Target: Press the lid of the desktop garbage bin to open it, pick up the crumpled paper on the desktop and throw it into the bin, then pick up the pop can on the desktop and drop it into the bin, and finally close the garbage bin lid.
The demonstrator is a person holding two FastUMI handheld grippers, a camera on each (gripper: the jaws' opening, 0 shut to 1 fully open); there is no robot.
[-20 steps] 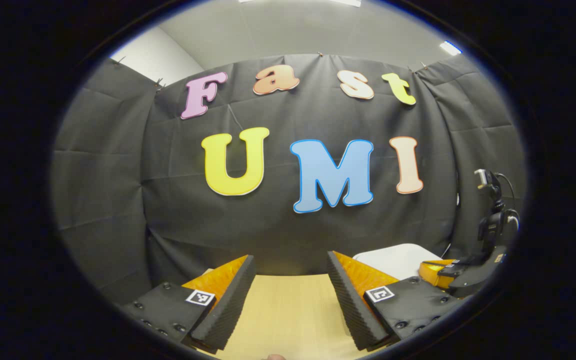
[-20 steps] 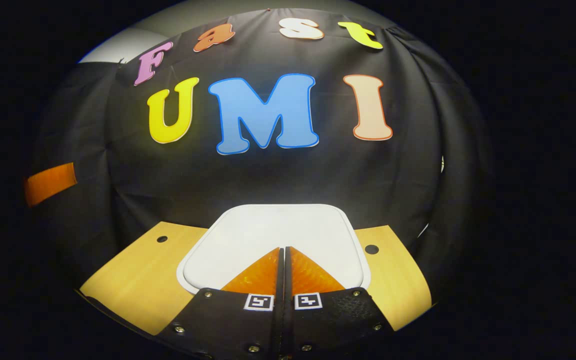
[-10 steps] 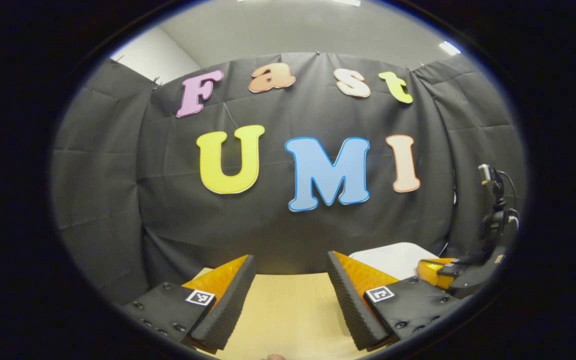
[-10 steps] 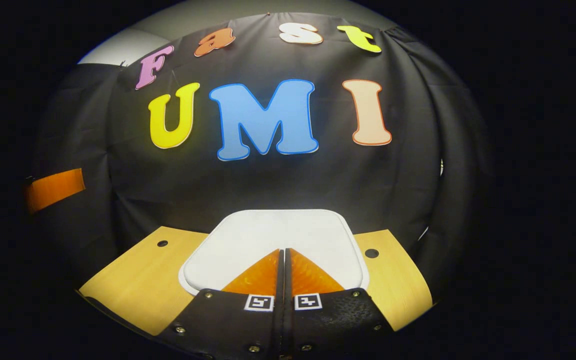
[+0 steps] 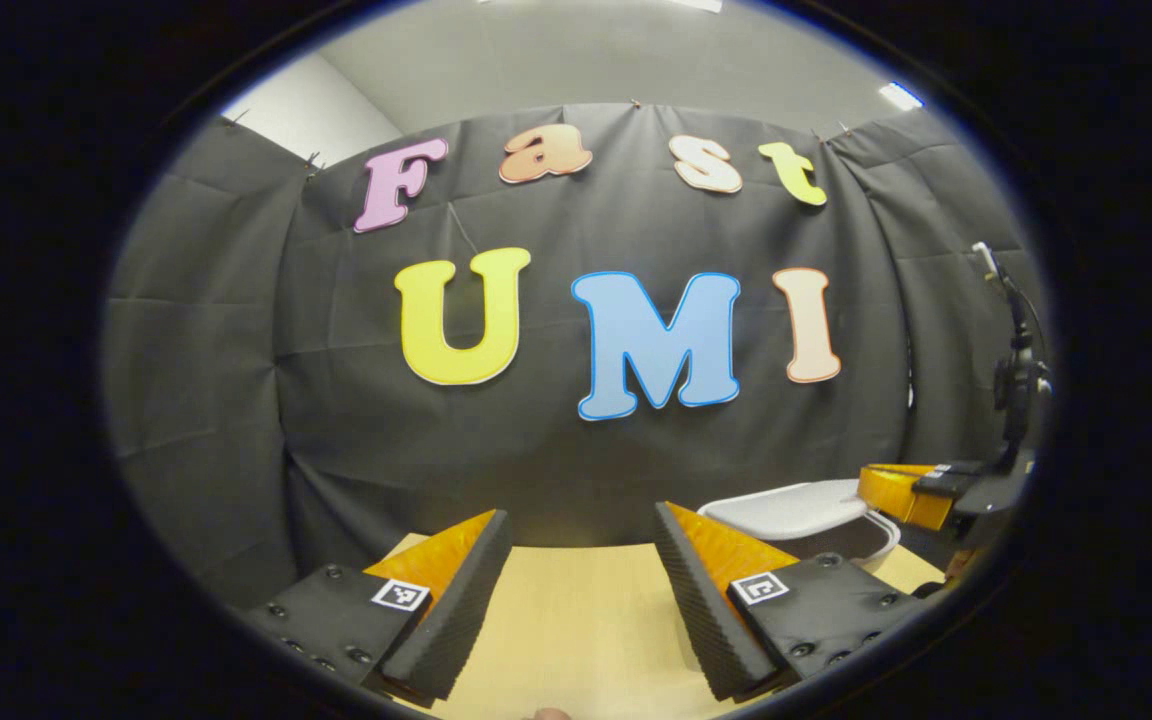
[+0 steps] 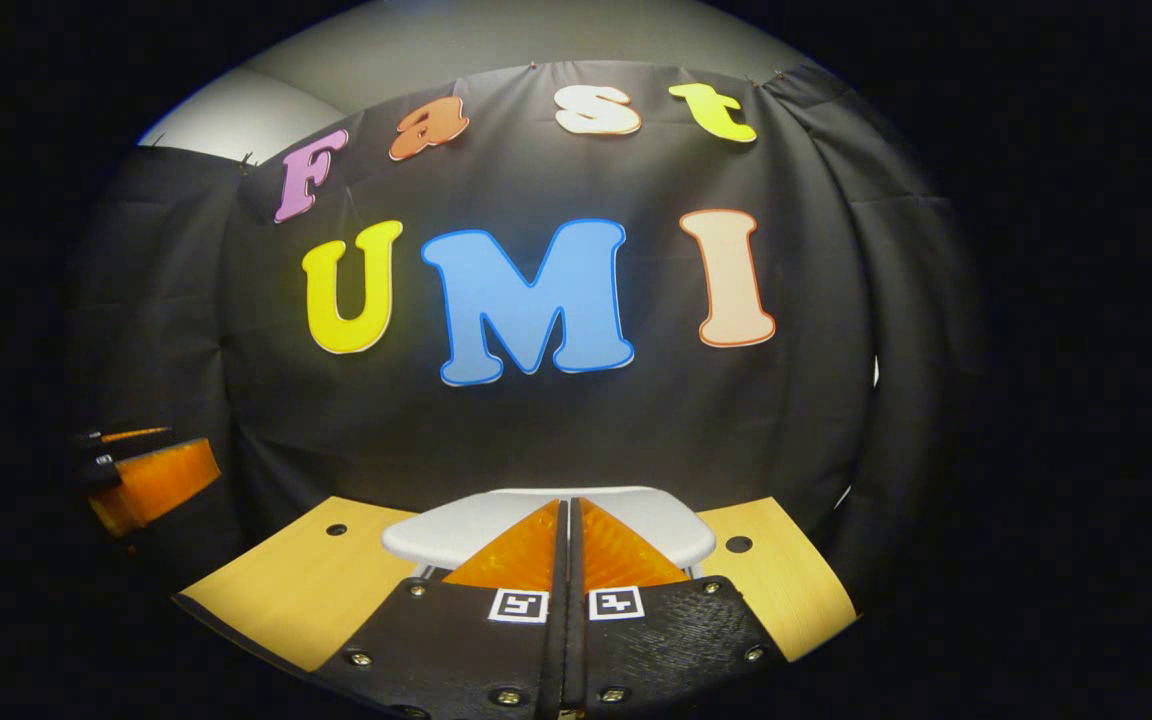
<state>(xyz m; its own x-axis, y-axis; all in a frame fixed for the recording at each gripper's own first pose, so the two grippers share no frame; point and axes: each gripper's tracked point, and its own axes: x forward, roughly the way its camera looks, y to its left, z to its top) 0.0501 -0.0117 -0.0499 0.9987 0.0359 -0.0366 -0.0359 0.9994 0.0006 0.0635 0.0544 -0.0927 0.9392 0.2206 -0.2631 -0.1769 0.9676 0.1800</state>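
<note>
In the right gripper view the white bin lid [image 6: 466,528] lies just past my right gripper [image 6: 568,503], which is shut with nothing between its fingers. The lid looks raised off the bin. In the left gripper view the same lid [image 5: 796,506] stands tilted above the bin's white rim [image 5: 881,540] at the right, and my right gripper [image 5: 876,485] hovers a little above its right end. At the bottom of that view my left gripper [image 5: 581,512] is open over bare tabletop, holding nothing. It also appears at the left edge of the right gripper view [image 6: 151,482].
The light wooden table [image 5: 576,610] runs back to the black cloth wall. Two small round holes [image 6: 337,529] [image 6: 738,544] sit in the tabletop on either side of the bin. A cable and a mount [image 5: 1016,380] rise behind my right gripper.
My right gripper has lifted up and off the lid. The lid has popped up from flat to tilted above the bin rim. The left gripper has stayed put.
</note>
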